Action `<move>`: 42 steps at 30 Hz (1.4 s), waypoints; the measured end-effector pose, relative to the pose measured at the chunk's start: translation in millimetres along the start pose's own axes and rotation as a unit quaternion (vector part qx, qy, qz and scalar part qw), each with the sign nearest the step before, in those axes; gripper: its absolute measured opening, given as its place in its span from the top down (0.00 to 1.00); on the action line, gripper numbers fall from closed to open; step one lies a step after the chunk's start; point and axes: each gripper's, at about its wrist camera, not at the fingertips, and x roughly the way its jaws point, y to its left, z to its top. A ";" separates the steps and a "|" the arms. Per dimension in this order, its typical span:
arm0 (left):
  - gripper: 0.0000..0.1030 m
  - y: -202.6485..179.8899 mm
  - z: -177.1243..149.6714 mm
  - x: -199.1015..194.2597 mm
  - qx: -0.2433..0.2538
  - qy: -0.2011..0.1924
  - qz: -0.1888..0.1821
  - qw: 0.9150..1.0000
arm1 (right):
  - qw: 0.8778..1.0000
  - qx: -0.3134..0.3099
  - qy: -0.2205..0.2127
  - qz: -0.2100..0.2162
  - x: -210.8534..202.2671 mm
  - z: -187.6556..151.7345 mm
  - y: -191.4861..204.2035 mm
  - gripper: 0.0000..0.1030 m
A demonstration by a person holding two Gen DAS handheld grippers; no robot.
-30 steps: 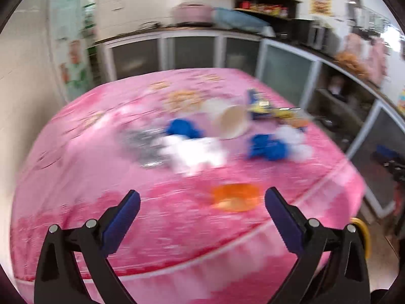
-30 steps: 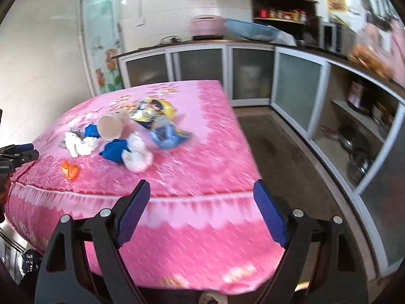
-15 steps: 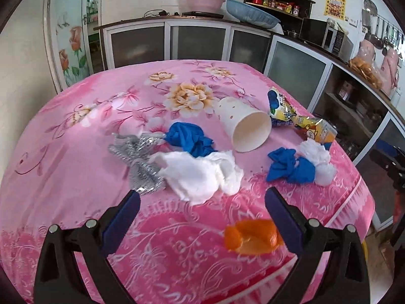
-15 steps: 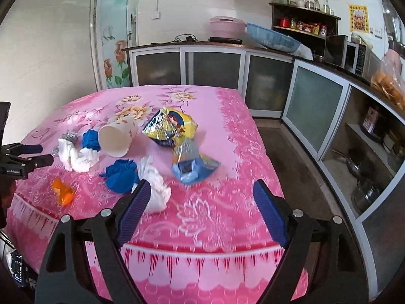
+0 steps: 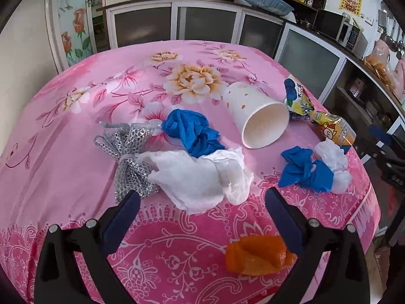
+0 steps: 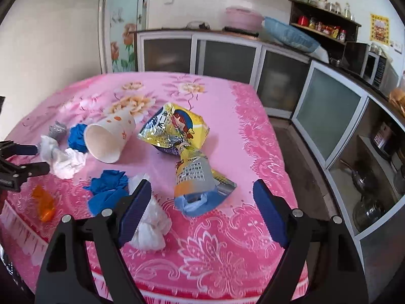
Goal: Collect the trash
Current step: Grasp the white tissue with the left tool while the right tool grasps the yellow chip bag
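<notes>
The left claw (image 5: 202, 204) hung wide open above the pink-clothed bench (image 5: 63, 152), gripping nothing. Just ahead of its tips lay crumpled white tissue (image 5: 200, 177), with silver mesh (image 5: 129, 157) toward the left pad and a blue glove (image 5: 192, 131) beyond. An orange wrapper (image 5: 255, 254), perhaps plastic, sat beside the right finger. Farther off, a paper cup (image 5: 255, 116) lay tipped over.

Glossy foil snack bags (image 6: 174, 129) beside matt paper cup (image 6: 108, 139); crumpled tissue (image 5: 200, 177), sparkly silver mesh (image 5: 129, 152), all on smooth printed cloth w/ flowers (image 5: 101, 88).
</notes>
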 end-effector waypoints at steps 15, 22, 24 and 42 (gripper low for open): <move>0.65 1.7 9.4 25.2 -0.014 0.037 -0.036 0.999 | 0.995 0.001 0.094 0.030 67.8 7.4 4.3 0.66; 0.70 6.8 6.6 5.2 -0.022 0.011 -0.059 0.998 | 0.996 0.021 0.066 0.049 52.0 6.5 2.3 0.69; 0.70 5.9 6.8 -5.5 -0.018 -0.001 -0.066 0.998 | 0.997 0.023 0.058 0.052 45.1 7.5 1.8 0.69; 0.70 -14.9 -23.7 -95.4 0.045 -0.067 -0.105 0.991 | 0.998 0.050 0.001 0.030 -21.3 10.5 -15.0 0.69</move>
